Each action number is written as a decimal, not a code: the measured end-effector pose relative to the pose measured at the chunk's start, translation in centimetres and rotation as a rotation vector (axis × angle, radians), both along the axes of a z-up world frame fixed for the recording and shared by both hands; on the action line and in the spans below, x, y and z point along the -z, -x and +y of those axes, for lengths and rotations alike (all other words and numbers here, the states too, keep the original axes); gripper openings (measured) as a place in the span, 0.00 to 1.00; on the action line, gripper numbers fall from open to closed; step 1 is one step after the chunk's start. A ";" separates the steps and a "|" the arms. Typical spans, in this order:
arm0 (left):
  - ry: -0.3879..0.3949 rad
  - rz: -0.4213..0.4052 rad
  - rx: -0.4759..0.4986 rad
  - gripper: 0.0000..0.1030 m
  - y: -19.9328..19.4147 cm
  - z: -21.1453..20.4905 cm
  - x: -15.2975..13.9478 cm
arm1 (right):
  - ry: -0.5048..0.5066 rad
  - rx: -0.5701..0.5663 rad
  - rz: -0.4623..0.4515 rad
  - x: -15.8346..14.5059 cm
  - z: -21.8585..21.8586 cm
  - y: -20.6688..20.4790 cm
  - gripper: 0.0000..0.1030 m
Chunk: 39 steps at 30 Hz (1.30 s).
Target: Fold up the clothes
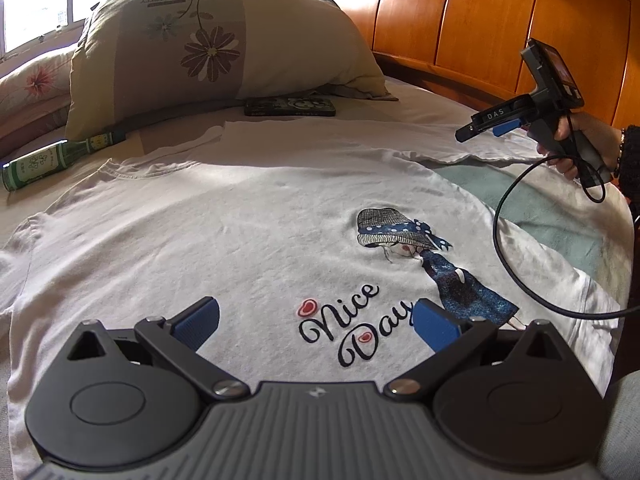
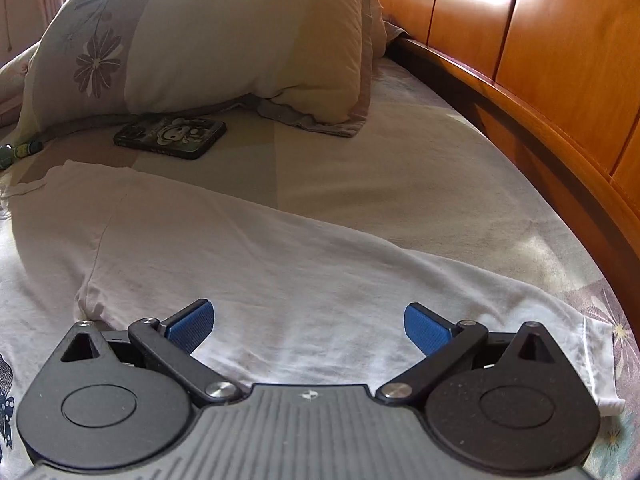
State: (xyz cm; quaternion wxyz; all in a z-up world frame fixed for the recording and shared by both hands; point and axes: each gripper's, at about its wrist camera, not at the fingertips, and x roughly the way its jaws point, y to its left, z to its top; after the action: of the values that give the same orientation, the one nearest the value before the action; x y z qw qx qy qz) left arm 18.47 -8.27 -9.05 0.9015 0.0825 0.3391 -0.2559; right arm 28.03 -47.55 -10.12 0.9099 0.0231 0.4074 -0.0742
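On the bed (image 2: 400, 168), a white T-shirt (image 1: 224, 240) lies spread flat with its printed front up, the "Nice Day" lettering (image 1: 352, 328) and the picture of a girl in a hat facing the ceiling, neckline toward the flowered pillow (image 1: 208, 48) and one short sleeve stretched toward the wooden headboard (image 1: 480, 20). No part of the shirt is folded over in either view, so the garment sits laid out flat, ready for a fold; the pictures cannot settle whether other clothes have been dealt with. The left hand-held gripper (image 1: 316, 316) hovers low over the chest print with its blue pads wide apart and nothing between them. The right hand-held gripper (image 2: 308, 324), gripped by the person's hand (image 1: 576, 140), is held above the sleeve side near the shirt's hem edge, its jaws likewise spread wide and empty. A sensible move, judged from this layout, would be for each gripper to drop to an edge on the same side, one near the shoulder and one near the hem, pinch only the cloth, and carry that side across toward the middle. A phone (image 2: 170, 134) and a green bottle (image 1: 48, 160) lie beyond the collar, clear of the shirt.
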 end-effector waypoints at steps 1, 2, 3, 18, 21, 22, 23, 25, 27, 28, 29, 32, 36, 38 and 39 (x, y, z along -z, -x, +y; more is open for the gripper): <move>-0.002 -0.001 0.004 0.99 0.1 -0.1 -0.1 | 0.009 -0.011 -0.002 0.3 0.4 -0.1 1.00; -0.006 -0.006 0.012 0.99 0.3 0.0 -0.1 | 0.018 -0.021 -0.004 0.6 0.8 -0.2 1.00; -0.010 -0.011 0.017 0.99 0.4 0.1 -0.2 | 0.027 -0.032 -0.007 0.9 1.2 -0.3 1.00; -0.040 -0.005 -0.005 0.99 0.5 0.8 -0.4 | 0.055 0.053 0.035 1.0 1.2 -1.9 1.00; -0.051 -0.023 0.016 0.99 1.1 1.4 -1.3 | 0.003 0.091 0.043 1.1 0.8 -0.3 1.00; -0.055 -0.027 0.015 0.99 1.2 1.6 -1.5 | -0.006 0.098 0.053 0.6 1.1 0.4 1.00; -0.059 -0.031 0.009 0.99 1.2 1.9 -1.8 | -0.015 0.105 0.064 0.2 1.4 1.2 1.00; -0.067 -0.039 -0.005 0.99 1.4 2.5 -2.3 | -0.059 0.096 0.051 -1.5 2.7 3.3 1.00; -0.057 -0.046 -0.011 0.99 1.7 3.2 -2.8 | -0.092 0.061 0.026 -3.5 4.8 5.5 1.00; -0.047 -0.042 -0.011 0.99 1.8 3.6 -2.9 | -0.103 0.035 0.011 -4.6 6.1 6.6 1.00; -0.037 -0.038 -0.011 0.99 1.9 4.0 -2.9 | -0.115 0.012 -0.004 -5.3 7.5 7.5 1.00; -0.045 -0.007 -0.032 0.99 2.0 5.0 -2.0 | -0.160 -0.049 -0.035 -6.3 11.6 9.7 1.00; -0.097 0.044 -0.069 0.99 2.6 6.1 -0.6 | -0.169 -0.098 -0.046 -5.2 17.2 11.6 1.00; -0.096 0.076 -0.064 0.99 3.3 6.9 0.2 | -0.132 -0.107 -0.016 -3.8 19.6 12.0 1.00; -0.086 0.097 -0.061 0.99 3.6 7.3 0.7 | -0.106 -0.109 0.006 -3.0 20.7 12.3 1.00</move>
State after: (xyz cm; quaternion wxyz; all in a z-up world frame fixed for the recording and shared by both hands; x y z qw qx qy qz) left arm 14.87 -0.94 -9.70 0.8869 0.0983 0.3957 -0.2171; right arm 15.74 -26.89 -7.08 0.9090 0.0489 0.4140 -0.0027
